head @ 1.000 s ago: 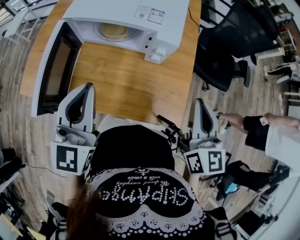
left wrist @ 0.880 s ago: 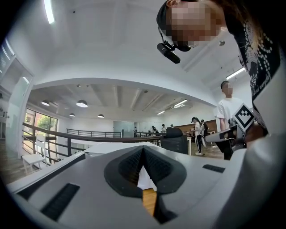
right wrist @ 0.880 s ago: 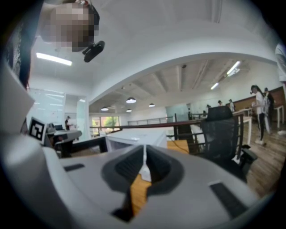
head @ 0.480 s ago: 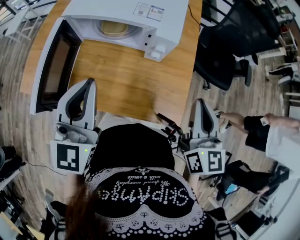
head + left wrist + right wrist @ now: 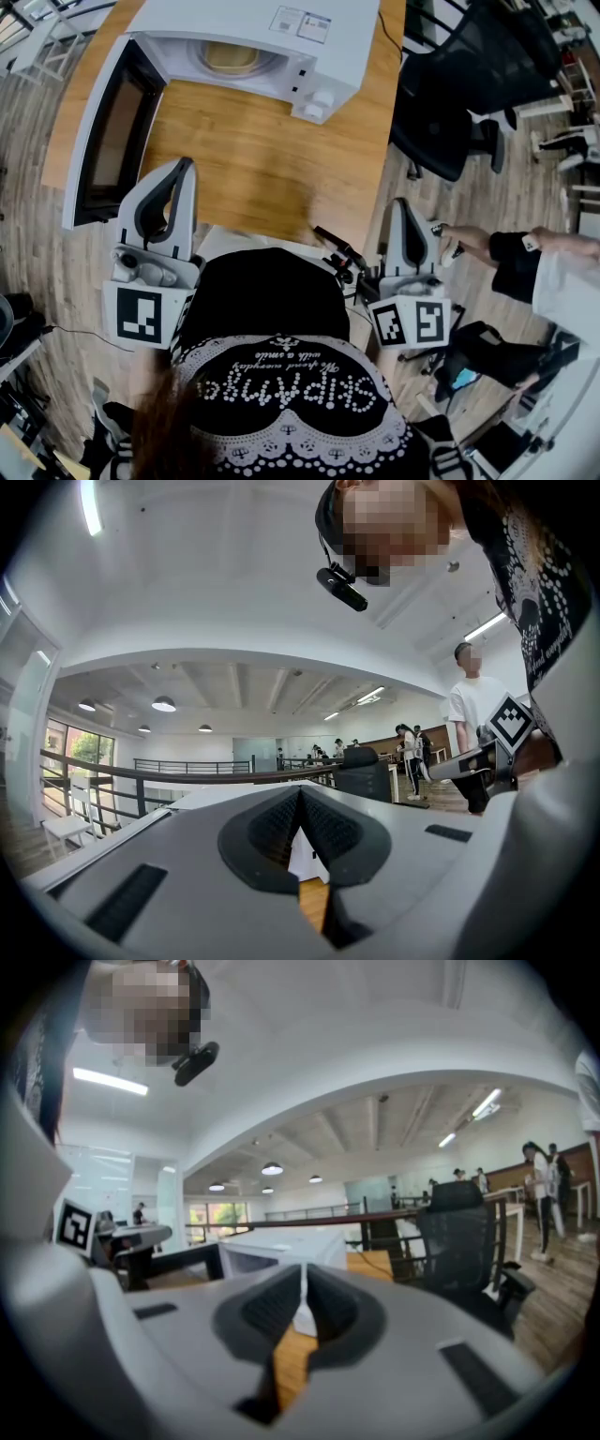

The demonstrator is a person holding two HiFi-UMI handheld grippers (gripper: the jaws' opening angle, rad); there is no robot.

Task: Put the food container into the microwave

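At 12 o'clock on table (image 5: 253, 159), microwave (image 5: 281, 28), door (image 5: 111, 136) open, food container (image 5: 228, 59) inside. My left gripper (image 5: 182, 167) at 8, right gripper (image 5: 398, 202) at 4, both pinched closed, empty.

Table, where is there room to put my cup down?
The bare wood of the table in front of the microwave, between its open door and the right edge, is free. The far end is crowded: the microwave fills it, with a container inside.

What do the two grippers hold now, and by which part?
Nothing. The left gripper and the right gripper are both shut and empty; the food container sits inside the microwave.
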